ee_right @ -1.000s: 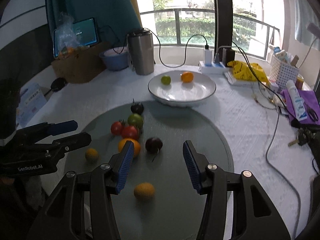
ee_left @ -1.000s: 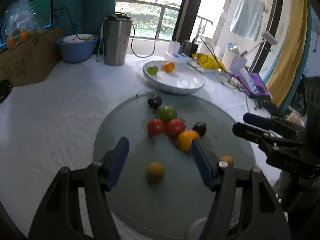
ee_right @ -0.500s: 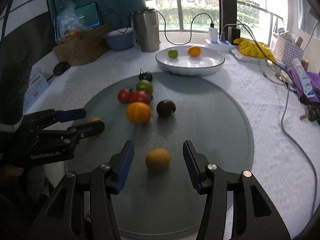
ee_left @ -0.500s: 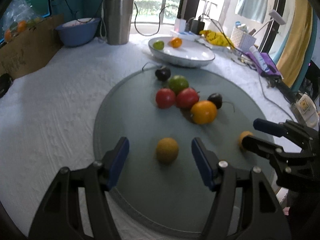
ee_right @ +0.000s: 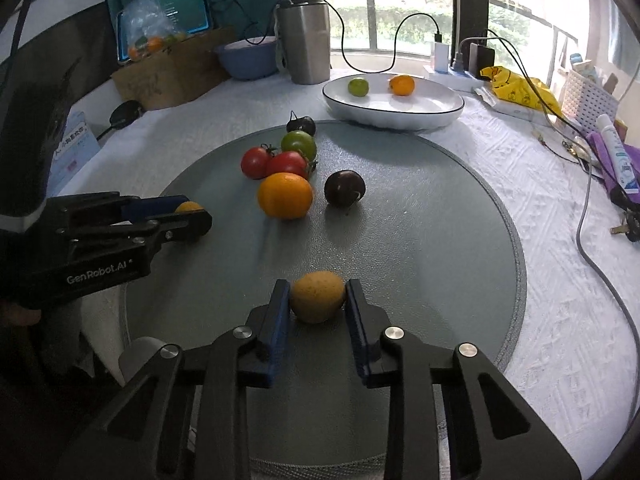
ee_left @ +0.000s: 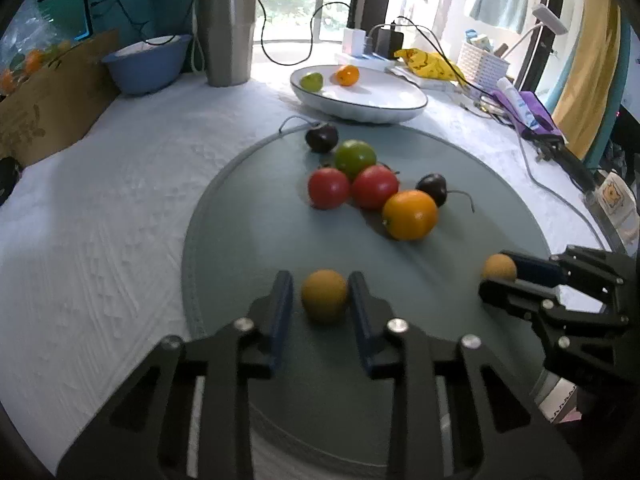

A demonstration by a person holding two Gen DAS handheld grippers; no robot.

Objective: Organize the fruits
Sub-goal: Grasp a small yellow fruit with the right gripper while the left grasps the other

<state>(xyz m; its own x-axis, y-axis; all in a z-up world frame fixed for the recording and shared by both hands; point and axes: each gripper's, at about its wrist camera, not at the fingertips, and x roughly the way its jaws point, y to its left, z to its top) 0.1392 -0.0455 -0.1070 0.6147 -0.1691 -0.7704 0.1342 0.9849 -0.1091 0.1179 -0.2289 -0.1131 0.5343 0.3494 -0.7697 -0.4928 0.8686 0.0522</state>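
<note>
The left gripper (ee_left: 322,300) is closed on a small yellow-orange fruit (ee_left: 324,295), which lies on the round grey glass mat (ee_left: 248,240) near its front-left edge. Both blue pads stand tight beside the fruit, one on each side. The right gripper (ee_right: 316,300) is also narrow and holds a second yellow-orange fruit (ee_right: 317,296), near the front edge of the mat. Its pads press on the two sides of this fruit. Both fruits sit on the mat.

In the right wrist view the left gripper (ee_right: 188,216) comes in from the left side, and only a small part of its fruit (ee_right: 188,207) shows between the fingers. In the left wrist view the right gripper (ee_left: 500,276) comes in from the right side with its fruit (ee_left: 499,267) at the tips.

In the middle of the mat lies a group of fruits: two red tomatoes (ee_right: 256,162), touching each other, a green tomato (ee_right: 299,143) just behind them, and an orange (ee_right: 285,195) in front of them. A dark plum (ee_right: 344,187) lies just beside the orange, to the right. Another dark plum (ee_right: 301,123) is at the far edge of the mat.

Behind the mat, on the white tablecloth (ee_right: 560,280), stands a white plate (ee_right: 420,114) with a green fruit (ee_right: 358,87) and a small orange fruit (ee_right: 401,84) in it, apart from each other. Near the far edge of the tabletop stand a steel tumbler (ee_right: 304,40) and a blue bowl (ee_right: 246,58).
</note>
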